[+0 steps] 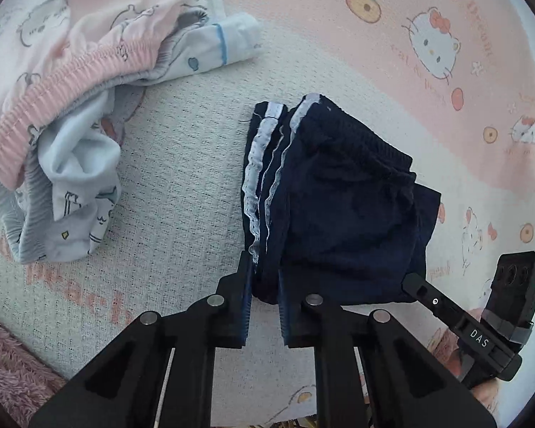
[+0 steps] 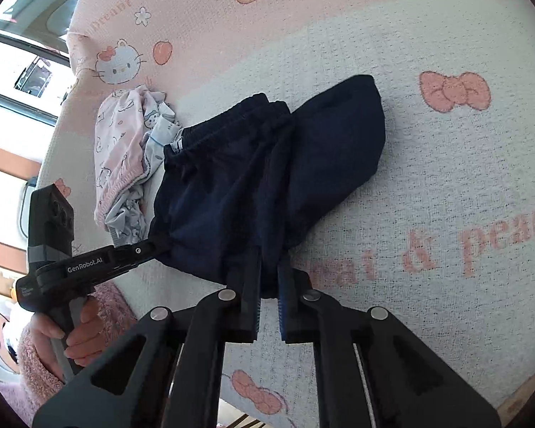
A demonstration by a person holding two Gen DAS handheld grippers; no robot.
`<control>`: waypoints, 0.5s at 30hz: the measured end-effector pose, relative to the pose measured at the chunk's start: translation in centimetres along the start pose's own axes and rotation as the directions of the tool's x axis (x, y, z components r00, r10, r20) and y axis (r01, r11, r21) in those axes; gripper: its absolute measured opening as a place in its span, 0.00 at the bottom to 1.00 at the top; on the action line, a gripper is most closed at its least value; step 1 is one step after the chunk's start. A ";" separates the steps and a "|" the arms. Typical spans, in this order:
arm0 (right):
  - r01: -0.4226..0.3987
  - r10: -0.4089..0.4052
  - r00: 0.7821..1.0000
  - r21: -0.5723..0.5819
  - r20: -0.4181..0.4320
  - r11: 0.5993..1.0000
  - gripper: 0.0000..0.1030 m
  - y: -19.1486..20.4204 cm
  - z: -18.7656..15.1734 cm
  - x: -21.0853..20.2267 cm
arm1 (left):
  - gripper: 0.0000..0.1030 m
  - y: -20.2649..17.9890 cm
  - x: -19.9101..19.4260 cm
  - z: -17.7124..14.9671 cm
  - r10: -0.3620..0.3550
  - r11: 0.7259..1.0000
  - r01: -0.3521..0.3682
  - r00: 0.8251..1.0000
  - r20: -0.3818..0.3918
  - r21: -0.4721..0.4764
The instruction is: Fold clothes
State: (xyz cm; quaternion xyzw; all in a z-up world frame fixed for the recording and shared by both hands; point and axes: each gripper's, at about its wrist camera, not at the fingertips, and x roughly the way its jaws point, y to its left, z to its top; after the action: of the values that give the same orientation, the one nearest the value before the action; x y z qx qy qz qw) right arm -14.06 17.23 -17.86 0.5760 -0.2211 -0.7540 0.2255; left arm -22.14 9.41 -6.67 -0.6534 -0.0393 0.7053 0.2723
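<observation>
We grip the navy shorts (image 1: 339,192) on the blanket (image 1: 182,192): our left gripper (image 1: 264,278) and right gripper (image 2: 269,274) both pinch its near edge.

Soft daylight, faint shadows, sharp focus, fisheye-warped edges.

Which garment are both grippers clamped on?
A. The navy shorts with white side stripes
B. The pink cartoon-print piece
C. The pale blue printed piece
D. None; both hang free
A: the left gripper and right gripper each pinch the near edge of the navy shorts, while the pink and pale blue pile lies apart, untouched.
</observation>
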 end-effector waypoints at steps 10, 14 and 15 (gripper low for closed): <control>0.128 -0.131 0.991 -0.071 -0.040 0.989 0.06 -1.3 -5.2 -4.6 | 0.13 -3.3 0.1 -6.8 -0.004 0.992 0.016 0.995 -0.098 0.126; 0.197 -0.203 0.974 -0.068 -0.102 0.978 0.08 -3.0 -7.3 -4.8 | 0.26 -3.2 0.4 -7.5 0.070 0.988 -0.056 0.993 -0.096 0.145; 0.200 -0.205 0.974 -0.063 -0.097 0.978 0.08 -3.3 -7.6 -5.3 | 0.26 -3.2 -0.4 -7.5 0.082 0.986 -0.072 0.994 -0.066 0.149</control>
State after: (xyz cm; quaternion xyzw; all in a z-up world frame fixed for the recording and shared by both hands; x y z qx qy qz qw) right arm -5.73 22.43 -17.54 0.6275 -0.1294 -0.7479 0.1736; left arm -14.05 9.71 -6.07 -0.6575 0.0475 0.6924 0.2932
